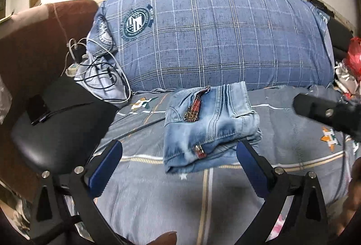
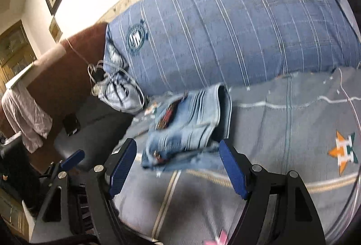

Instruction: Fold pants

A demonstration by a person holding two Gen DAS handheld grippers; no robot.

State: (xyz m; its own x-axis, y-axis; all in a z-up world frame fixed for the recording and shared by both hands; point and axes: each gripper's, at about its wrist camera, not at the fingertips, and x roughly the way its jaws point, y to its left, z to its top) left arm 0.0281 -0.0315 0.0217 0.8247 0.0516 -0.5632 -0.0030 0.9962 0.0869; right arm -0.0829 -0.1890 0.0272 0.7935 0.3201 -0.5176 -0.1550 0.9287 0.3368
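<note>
Pants (image 1: 209, 125): light-blue jeans, folded into a compact stack, lying on the bedsheet (image 1: 158, 188) just in front of the big pillow; red plaid trim shows at a pocket edge on top and again near the front fold.
Pants, right view (image 2: 187, 130): same stack, blurred; folded edges face right, loose fabric sticks out at the near bottom.
Left gripper (image 1: 178, 150): blue pads spread wide, nothing between them; the jeans lie beyond the tips, apart from both pads.
Right gripper (image 2: 178, 152): pads spread wide too, empty; jeans sit ahead of and between the tips, prob. not touching, though blur makes that hard to say.
Right gripper seen from left cam (image 1: 325, 112): dark body coming in from the right edge, above the sheet, beside the pants.
Left gripper seen from right cam (image 2: 73, 158): one blue pad and black frame at lower left.
Pillow (image 1: 214, 37): blue plaid w/ round crest, propped against the wall behind the pants.
Cables (image 1: 101, 64): white and black tangle at the pillow's left end, w/ a charger block.
Chair (image 1: 56, 127): black seat left of the bed, dark flat device lying on it.
</note>
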